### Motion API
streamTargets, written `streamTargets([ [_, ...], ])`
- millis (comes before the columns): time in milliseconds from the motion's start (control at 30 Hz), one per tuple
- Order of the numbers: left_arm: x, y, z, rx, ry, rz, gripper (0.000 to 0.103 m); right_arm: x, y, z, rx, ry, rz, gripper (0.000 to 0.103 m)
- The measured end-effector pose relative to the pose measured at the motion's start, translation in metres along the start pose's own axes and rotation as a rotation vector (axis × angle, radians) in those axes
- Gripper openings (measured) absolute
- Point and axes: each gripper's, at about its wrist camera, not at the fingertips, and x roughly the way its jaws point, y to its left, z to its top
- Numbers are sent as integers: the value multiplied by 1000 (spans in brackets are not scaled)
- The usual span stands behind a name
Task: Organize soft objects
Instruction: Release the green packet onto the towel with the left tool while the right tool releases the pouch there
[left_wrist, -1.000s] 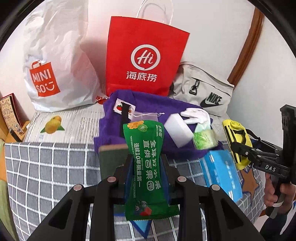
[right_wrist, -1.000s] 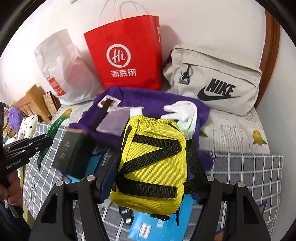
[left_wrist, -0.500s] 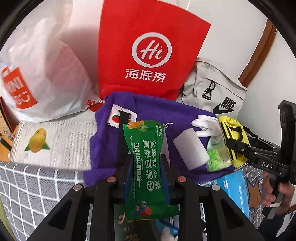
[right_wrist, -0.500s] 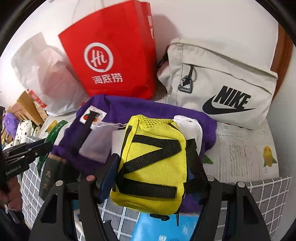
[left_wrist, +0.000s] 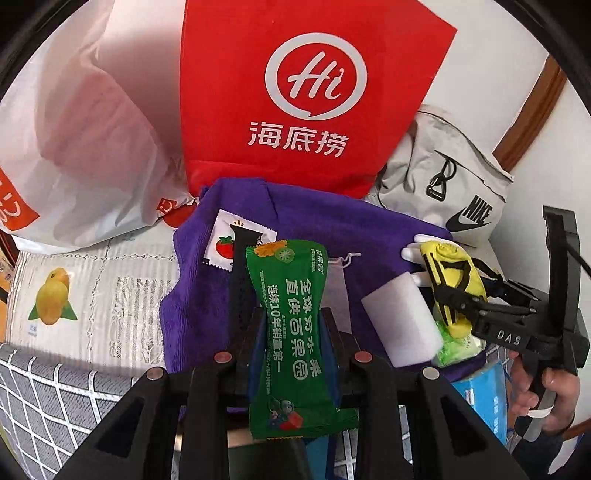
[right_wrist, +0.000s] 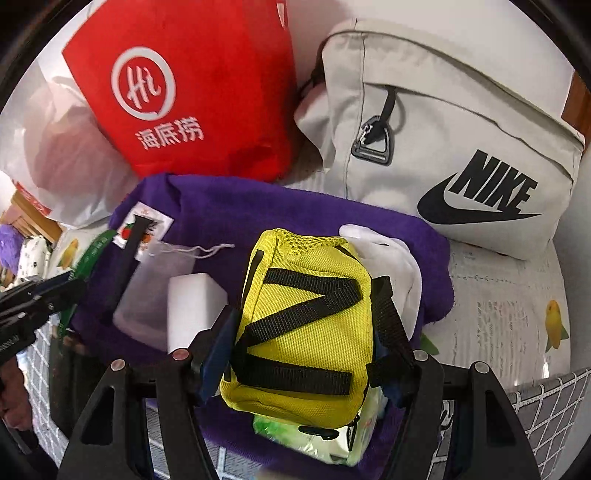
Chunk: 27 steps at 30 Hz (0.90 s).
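My left gripper (left_wrist: 291, 328) is shut on a green snack packet (left_wrist: 291, 325) and holds it above the purple towel (left_wrist: 310, 221). My right gripper (right_wrist: 306, 332) is shut on a yellow pouch with black straps (right_wrist: 306, 325), also over the purple towel (right_wrist: 258, 206); it also shows at the right of the left wrist view (left_wrist: 448, 286). On the towel lie a white sponge block (left_wrist: 400, 323), a white glove (right_wrist: 388, 251), a clear drawstring pouch (right_wrist: 151, 295), a tomato-print packet (left_wrist: 236, 243) and a green tissue pack (right_wrist: 314, 439).
A red paper bag (left_wrist: 306, 96), a white plastic bag (left_wrist: 74, 147) and a grey Nike bag (right_wrist: 454, 147) stand against the wall behind the towel. A blue box (left_wrist: 484, 398) lies at the front right. Fruit-print cloth (right_wrist: 517, 314) and grey checked cloth (left_wrist: 55, 398) cover the surface.
Both grippers have moved forward over the purple towel toward the bags at the back, each still holding its object. The bags now look larger and closer.
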Motion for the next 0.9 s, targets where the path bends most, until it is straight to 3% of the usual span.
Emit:
streamTargets([
  [467, 43, -7, 17, 9, 60, 14, 30, 20, -5, 4, 25, 98, 44, 74],
  [700, 54, -14, 21, 24, 67, 45, 56, 5, -19, 2, 98, 66, 88, 77],
  [900, 45, -15, 19, 24, 62, 73, 56, -13, -20, -5, 98, 40, 80, 77],
])
